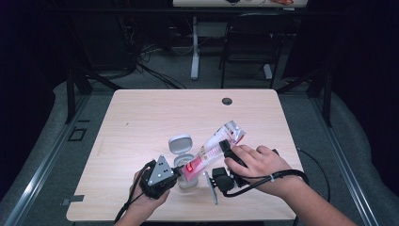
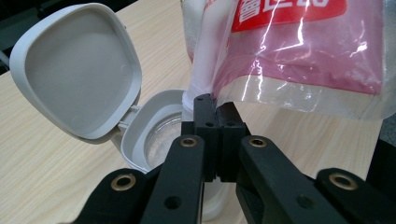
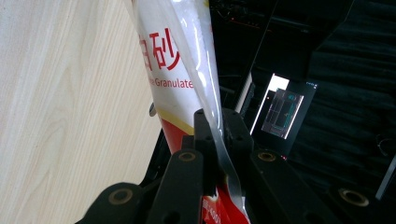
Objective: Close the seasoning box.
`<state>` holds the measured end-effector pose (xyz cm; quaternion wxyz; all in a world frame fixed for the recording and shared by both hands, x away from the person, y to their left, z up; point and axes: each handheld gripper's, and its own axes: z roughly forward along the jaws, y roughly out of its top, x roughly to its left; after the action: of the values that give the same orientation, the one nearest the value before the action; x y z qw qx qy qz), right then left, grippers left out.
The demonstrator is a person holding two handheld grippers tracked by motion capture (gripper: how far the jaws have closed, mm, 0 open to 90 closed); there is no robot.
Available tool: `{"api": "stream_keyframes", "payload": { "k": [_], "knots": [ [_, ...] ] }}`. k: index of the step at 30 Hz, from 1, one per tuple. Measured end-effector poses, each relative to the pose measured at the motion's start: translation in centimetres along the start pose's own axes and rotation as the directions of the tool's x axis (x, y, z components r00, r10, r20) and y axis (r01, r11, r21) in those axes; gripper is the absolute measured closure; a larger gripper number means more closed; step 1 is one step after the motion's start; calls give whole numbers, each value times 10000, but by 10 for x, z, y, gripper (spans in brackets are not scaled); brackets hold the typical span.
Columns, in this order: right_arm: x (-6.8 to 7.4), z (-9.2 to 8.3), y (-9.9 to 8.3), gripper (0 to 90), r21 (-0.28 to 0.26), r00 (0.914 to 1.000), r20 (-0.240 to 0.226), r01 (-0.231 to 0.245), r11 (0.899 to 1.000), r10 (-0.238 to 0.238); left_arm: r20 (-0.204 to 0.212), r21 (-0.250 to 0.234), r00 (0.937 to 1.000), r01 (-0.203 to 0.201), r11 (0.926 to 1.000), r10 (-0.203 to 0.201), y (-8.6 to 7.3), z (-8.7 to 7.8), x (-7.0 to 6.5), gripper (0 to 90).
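Note:
A clear sugar bag with a red label hangs tilted, its low corner over a white jar whose flip lid stands open. My right gripper is shut on the bag's upper part; the film runs between its jaws. My left gripper is beside the jar, jaws pressed together right at the bag's bottom corner above the jar's mouth. Whether they pinch the film I cannot tell. White grains lie in the jar. The lid tips back to the left.
The wooden table has a small round hole near its far edge. Behind the table stand a dark chair and a white desk leg. Cables trail from both grippers toward the near edge.

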<state>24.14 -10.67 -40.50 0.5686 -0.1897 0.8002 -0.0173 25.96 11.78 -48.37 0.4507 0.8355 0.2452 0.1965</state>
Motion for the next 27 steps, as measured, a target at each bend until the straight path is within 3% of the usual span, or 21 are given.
{"api": "stream_keyframes", "payload": {
  "k": [27],
  "knots": [
    [-2,0,3,866,8,9998,69,164,9999,-164,16,40,10000,42,10000,-42,-2,-1,1,899]
  ]
}}
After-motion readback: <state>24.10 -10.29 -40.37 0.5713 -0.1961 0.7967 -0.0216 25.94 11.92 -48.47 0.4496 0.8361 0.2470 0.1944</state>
